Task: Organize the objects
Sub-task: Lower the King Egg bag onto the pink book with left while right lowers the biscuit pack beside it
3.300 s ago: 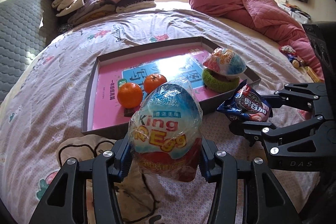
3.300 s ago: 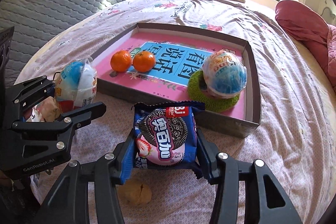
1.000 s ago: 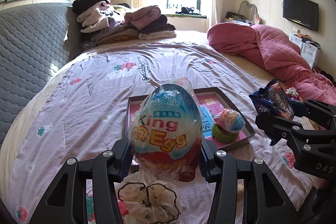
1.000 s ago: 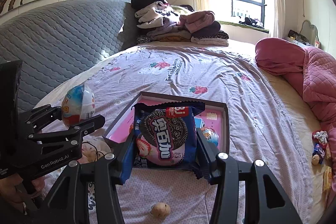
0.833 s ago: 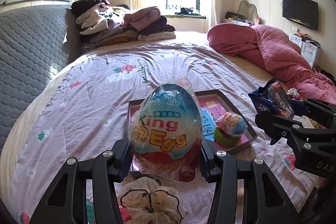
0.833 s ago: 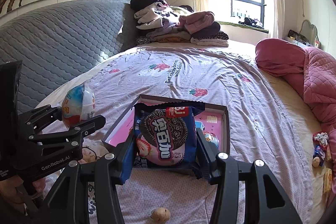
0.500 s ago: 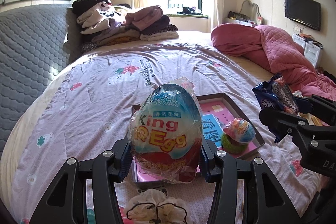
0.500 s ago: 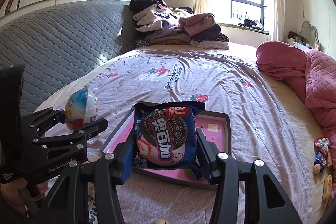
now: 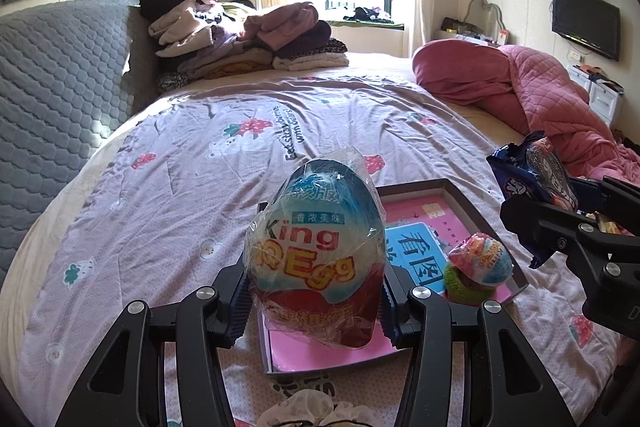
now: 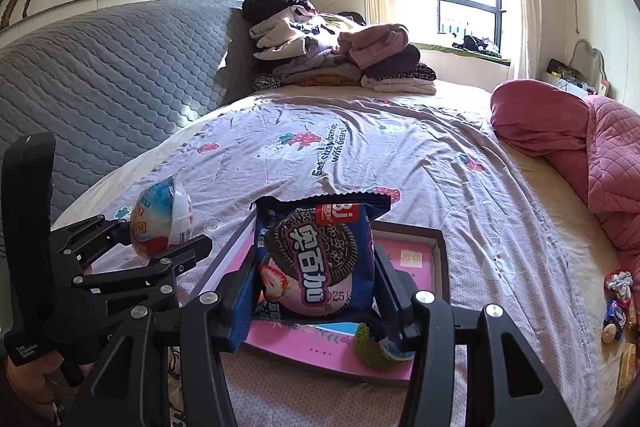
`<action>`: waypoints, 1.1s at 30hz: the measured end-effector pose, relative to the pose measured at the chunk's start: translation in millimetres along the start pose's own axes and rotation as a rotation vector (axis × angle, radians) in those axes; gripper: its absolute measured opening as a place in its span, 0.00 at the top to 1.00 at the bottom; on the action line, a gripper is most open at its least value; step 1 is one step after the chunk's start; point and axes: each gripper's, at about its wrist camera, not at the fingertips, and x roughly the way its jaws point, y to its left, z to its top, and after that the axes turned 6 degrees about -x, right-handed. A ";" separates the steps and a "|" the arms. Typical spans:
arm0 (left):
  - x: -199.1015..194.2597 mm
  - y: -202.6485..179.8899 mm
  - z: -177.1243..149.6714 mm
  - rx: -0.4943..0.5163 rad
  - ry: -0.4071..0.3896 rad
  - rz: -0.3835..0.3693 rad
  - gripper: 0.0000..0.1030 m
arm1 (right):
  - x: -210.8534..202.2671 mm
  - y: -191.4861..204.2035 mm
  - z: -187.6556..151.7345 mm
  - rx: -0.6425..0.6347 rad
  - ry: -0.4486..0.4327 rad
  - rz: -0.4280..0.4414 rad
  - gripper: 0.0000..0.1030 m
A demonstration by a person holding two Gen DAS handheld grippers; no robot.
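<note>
My left gripper point(image 9: 316, 303) is shut on a wrapped King Egg toy egg point(image 9: 316, 255) and holds it up above the bed. My right gripper point(image 10: 314, 301) is shut on a blue cookie packet point(image 10: 316, 263) and holds it up over the tray. The packet also shows at the right of the left wrist view point(image 9: 532, 175); the egg shows at the left of the right wrist view point(image 10: 162, 223). Below lies a dark-rimmed tray with a pink floor point(image 9: 460, 195), also in the right wrist view point(image 10: 438, 243). In it a second toy egg point(image 9: 482, 259) sits on a green ring point(image 9: 460, 289).
The tray lies on a lilac bedsheet point(image 9: 200, 195). A grey quilted headboard point(image 10: 100, 75) is at the left, folded clothes point(image 9: 240, 35) at the far end, a pink quilt point(image 9: 540, 95) at the right. A white scrunchie point(image 9: 308, 409) lies at the near edge. Small snacks point(image 10: 616, 307) lie at the right.
Both grippers have risen and tilted up, still holding the egg and the packet. The tray now shows lower and smaller, and more of the room is in view.
</note>
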 end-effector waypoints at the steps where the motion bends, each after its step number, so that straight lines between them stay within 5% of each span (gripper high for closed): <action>1: 2.3 0.3 0.2 0.001 0.002 0.002 0.49 | 3.3 -0.5 0.0 0.001 0.005 -0.001 0.50; 33: 96.9 19.8 -3.0 -0.013 0.145 0.041 0.49 | 84.1 -9.1 -18.3 0.009 0.145 -0.011 0.49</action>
